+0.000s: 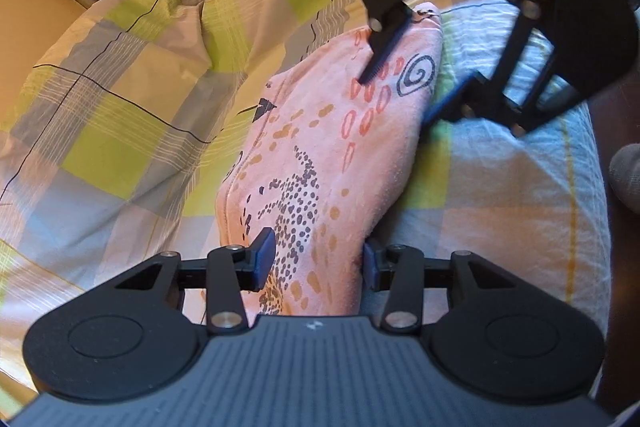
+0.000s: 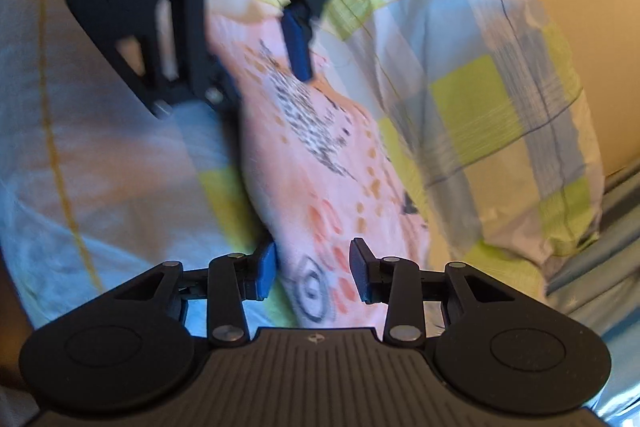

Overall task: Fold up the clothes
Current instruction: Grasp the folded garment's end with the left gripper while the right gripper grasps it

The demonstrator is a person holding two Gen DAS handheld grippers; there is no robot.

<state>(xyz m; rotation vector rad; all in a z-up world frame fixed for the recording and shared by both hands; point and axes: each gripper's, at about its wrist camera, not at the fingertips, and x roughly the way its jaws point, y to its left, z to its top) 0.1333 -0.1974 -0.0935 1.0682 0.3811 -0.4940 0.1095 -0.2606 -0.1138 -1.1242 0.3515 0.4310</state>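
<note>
Left gripper (image 1: 316, 261): jaws parted wide, straddling one end of the garment.
Right gripper (image 2: 313, 269): jaws wide, astride the opposite end.
Garment (image 1: 320, 163): soft pink cloth, spots and spiral print, bunched lengthwise on the bedsheet.
Bedsheet (image 1: 120, 115): crinkled checked cotton.

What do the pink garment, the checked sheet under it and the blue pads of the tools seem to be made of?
The pink garment looks like soft matte knit, probably cotton jersey: fine pilled surface, rounded folds, printed dots and a spiral. The checked sheet looks like thin woven cotton: crisp creases, visible weave lines. The blue pads look like matte rubber or soft plastic; which of them cannot be told.
</note>
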